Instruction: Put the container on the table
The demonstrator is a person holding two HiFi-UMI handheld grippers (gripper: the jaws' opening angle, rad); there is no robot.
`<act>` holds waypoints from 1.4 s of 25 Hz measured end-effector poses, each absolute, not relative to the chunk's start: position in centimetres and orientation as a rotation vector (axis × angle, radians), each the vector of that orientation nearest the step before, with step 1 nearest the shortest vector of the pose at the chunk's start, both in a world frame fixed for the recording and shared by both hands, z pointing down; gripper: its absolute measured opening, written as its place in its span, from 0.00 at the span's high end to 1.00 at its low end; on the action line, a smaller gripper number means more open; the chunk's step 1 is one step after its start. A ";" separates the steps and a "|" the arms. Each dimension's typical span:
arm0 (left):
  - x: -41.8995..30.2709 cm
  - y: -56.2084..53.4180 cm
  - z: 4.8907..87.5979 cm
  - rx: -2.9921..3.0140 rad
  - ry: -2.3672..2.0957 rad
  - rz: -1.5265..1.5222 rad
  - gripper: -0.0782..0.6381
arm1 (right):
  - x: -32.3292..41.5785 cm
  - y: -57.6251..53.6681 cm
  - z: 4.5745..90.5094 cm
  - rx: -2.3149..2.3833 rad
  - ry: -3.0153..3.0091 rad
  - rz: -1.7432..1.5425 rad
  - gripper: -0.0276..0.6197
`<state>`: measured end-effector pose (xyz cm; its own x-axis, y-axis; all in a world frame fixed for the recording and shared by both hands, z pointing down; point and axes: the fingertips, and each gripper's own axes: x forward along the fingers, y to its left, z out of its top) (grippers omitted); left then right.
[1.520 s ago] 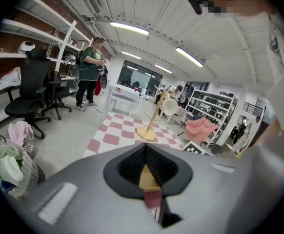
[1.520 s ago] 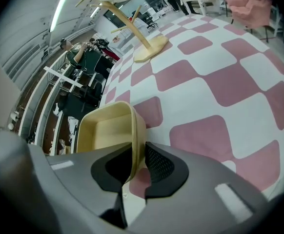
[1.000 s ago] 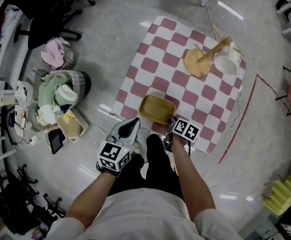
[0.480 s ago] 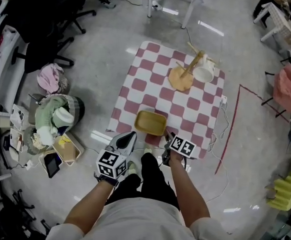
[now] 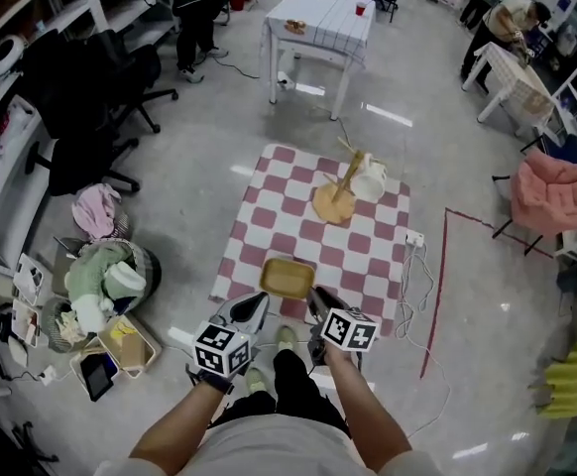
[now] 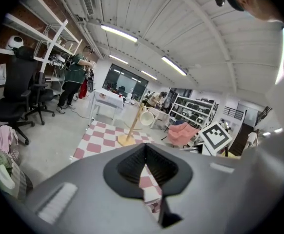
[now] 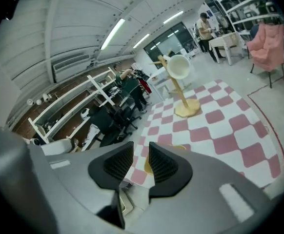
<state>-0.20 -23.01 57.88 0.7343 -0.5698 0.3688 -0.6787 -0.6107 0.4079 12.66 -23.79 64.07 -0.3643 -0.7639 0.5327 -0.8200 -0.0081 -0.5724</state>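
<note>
Two tongs hang over the floor. The left tongs (image 5: pixel 258 302) are pressed together on nothing. Just ahead of them, the yellow container (image 5: pixel 287 278) lies on the near edge of a red-checked cloth (image 5: pixel 288 211). The right tongs (image 5: pixel 316 297) are slightly spread and closing, with nothing between them.

This looks like a big open lab or workshop. Ahead of the left gripper (image 6: pixel 144 147) jaws, a bare grey floor (image 6: pixel 49 147) runs to a white table (image 6: pixel 108 101). Left of the jaws stand office chairs (image 6: pixel 15 89) and wall shelves (image 6: pixel 47 38), with a person (image 6: pixel 73 79) busy there. Strip lights (image 6: pixel 120 33) hang above, and metal racks (image 6: pixel 193 113) stand far right.
</note>
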 end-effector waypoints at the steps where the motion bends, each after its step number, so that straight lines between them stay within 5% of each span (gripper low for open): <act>1: -0.3 -22.8 57.2 2.412 -0.939 0.264 0.88 | 12.2 -23.7 62.5 1.728 -2.201 1.292 0.79; 13: -1.5 -20.6 49.1 2.544 -0.935 0.179 0.88 | 7.5 -21.7 49.3 1.686 -2.453 0.894 0.94; 35: -4.2 -18.7 38.9 2.710 -1.018 0.046 0.88 | 4.3 -18.7 38.4 1.696 -2.566 0.494 0.94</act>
